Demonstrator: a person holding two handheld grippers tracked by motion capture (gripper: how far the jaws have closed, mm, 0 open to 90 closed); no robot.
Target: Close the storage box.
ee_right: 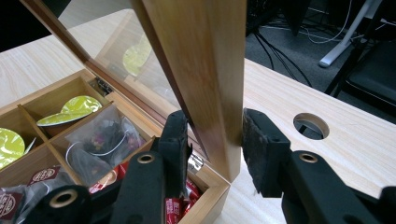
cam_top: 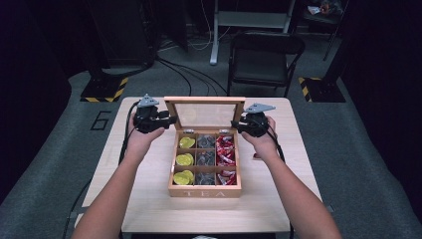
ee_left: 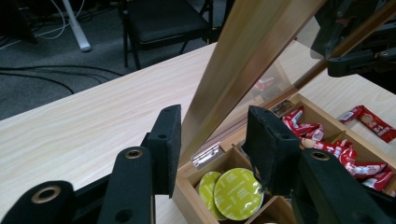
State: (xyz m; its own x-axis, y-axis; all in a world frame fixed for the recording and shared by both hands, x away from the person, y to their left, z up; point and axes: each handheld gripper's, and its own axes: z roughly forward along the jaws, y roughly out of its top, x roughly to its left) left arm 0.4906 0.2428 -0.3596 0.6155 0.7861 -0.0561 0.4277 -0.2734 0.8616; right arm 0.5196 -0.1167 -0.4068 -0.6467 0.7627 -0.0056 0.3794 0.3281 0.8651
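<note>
lab: hazard-taped stands (cam_top: 104, 89), floor cables (cam_top: 189, 74), folding chair (cam_top: 263, 59).

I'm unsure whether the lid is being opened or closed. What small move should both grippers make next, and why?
Probably ease the lid down together. It stands upright over the tea box, the left gripper straddling one side rail with a gap, the right gripper bracketing the other, so lowering evenly avoids twisting the hinges.

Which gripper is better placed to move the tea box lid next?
Right, probably. The right gripper has both pads against the faces of the lid at its side rail. The left gripper only straddles the opposite rail, with a gap at one pad.
</note>
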